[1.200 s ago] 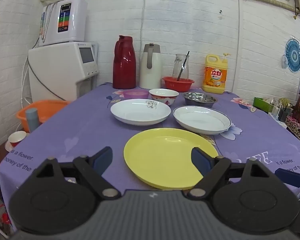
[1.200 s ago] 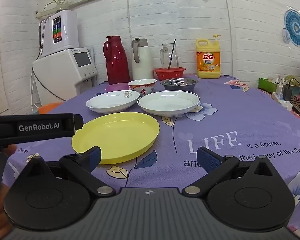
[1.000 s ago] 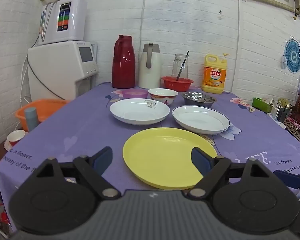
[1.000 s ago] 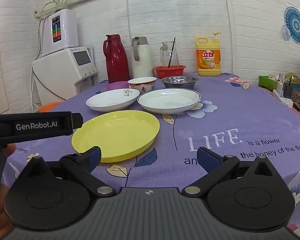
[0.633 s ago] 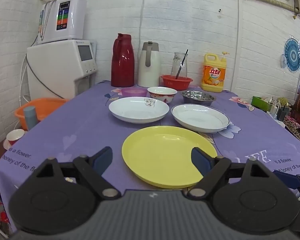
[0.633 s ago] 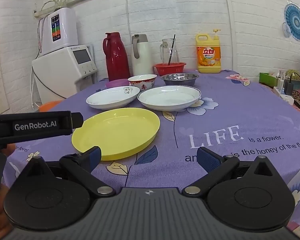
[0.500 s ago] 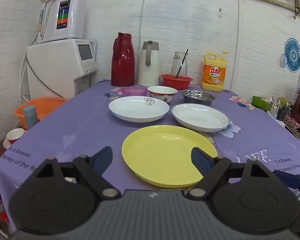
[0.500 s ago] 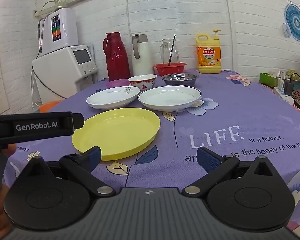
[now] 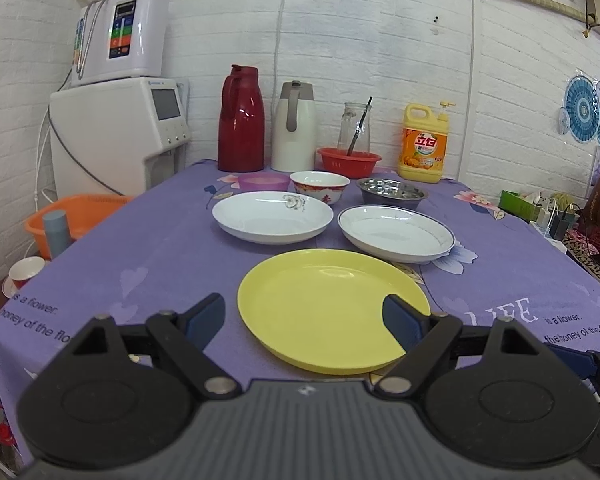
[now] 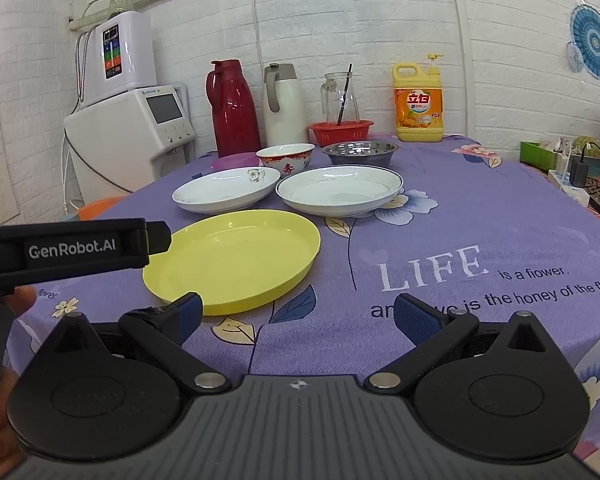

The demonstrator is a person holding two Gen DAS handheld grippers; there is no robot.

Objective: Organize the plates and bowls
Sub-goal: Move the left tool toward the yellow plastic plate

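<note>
while both the left gripper (image 9: pixel 302 316) and right gripper (image 10: pixel 298 314) stand apart and empty above the purple table (image 9: pixel 148 248), the yellow plate (image 9: pixel 332 308), two white plates (image 9: pixel 272 216) (image 9: pixel 396 232) and steel bowl (image 9: pixel 392 192) hold nothing, and the glass jug (image 9: pixel 354 128) holds a straw.

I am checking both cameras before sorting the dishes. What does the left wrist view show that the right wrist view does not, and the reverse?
Only the left wrist view shows a grey cup in the orange basin. Only the right wrist view shows the left gripper's side with "GenRobot.AI" and the word "LIFE" in full. Both show the yellow plate, two white plates and three bowls.
</note>
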